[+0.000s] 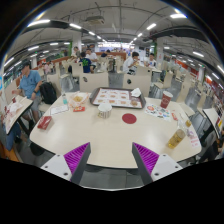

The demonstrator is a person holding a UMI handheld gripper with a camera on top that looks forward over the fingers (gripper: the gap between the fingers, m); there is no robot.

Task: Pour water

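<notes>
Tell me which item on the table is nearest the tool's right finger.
The tall bottle of yellowish liquid, standing just ahead of the open tool, to its right. The red disc and white cup sit farther off, mid-table.

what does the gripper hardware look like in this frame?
Two pale grey, angular fingers show at the bottom of the gripper view. Each carries a magenta pad with a ridged texture on its inner face. No cables, markings, hand or sleeve are in view.
</notes>
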